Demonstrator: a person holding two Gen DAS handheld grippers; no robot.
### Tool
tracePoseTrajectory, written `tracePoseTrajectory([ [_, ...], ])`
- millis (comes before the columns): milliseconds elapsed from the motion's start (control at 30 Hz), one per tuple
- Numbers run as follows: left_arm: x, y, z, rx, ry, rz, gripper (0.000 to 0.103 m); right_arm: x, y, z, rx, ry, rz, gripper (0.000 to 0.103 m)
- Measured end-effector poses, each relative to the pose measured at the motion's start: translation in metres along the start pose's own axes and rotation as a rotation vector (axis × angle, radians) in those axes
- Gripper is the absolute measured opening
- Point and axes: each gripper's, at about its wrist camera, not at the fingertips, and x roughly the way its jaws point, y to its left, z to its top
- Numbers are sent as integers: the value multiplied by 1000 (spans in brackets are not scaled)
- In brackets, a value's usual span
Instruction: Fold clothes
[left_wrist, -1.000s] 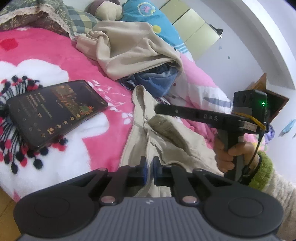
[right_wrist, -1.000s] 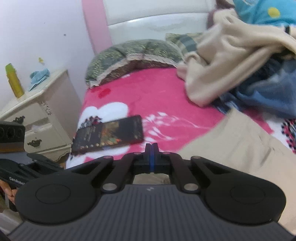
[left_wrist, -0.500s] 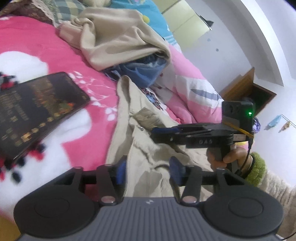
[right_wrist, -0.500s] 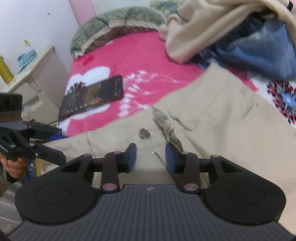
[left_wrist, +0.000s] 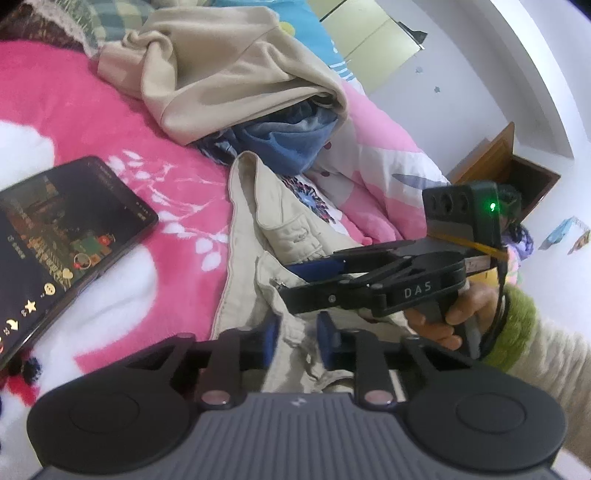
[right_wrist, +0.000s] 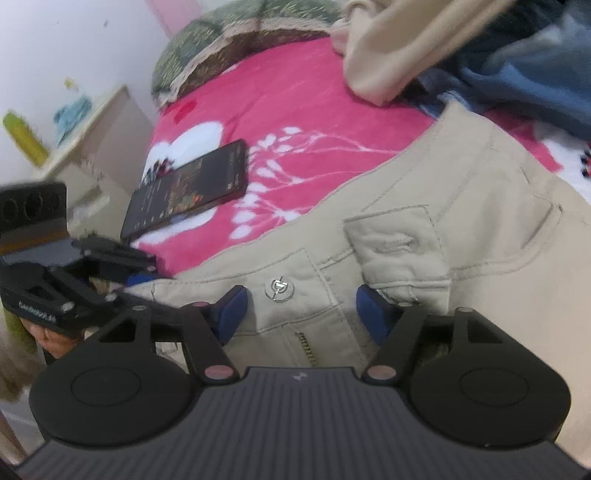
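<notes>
**Two tongs spread over the khaki pants**

Both tongs are spread apart, gripping nothing. Left tongs (left_wrist: 297, 338) sit at the bottom centre of the left view, blue pads either side of rumpled pants (left_wrist: 255, 236) on the bed (left_wrist: 74, 110). Right tongs (right_wrist: 299, 314) hover low over the waistband, with the metal button (right_wrist: 279, 289) between the pads near the left one, zipper just below it. In the left view the right tongs come in from the right, held by a hand (left_wrist: 448, 317) with a green cuff. Phone (left_wrist: 55, 251) lies screen-up at the left, apart from the pants. Upper centre has a clothes pile (left_wrist: 221, 70): beige garment over something blue.
</notes>
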Motion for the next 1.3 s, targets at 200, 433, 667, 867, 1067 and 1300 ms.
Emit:
tracePoseTrajectory([
  [200, -1, -8, -4, 54, -39, 34, 16, -16, 22, -3, -113, -31, -119, 8],
  [433, -12, -14, -15, 35, -101, 41, 12, -22, 79, -28, -383, -170, -381, 6],
  [667, -37, -3, -16, -56, -164, 12, 11, -31, 87, -20, -391, -242, -418, 6],
  [867, -52, 0, -19, -64, -175, 24, 11, -18, 93, -11, -380, -256, -385, 6],
  [1067, -47, 13, -25, -102, -113, 67, 11, 3, 82, -12, -348, -204, -386, 6],
  [1300, -49, 12, -29, -76, -95, 102, 13, 16, 80, -21, -330, -192, -392, 8],
])
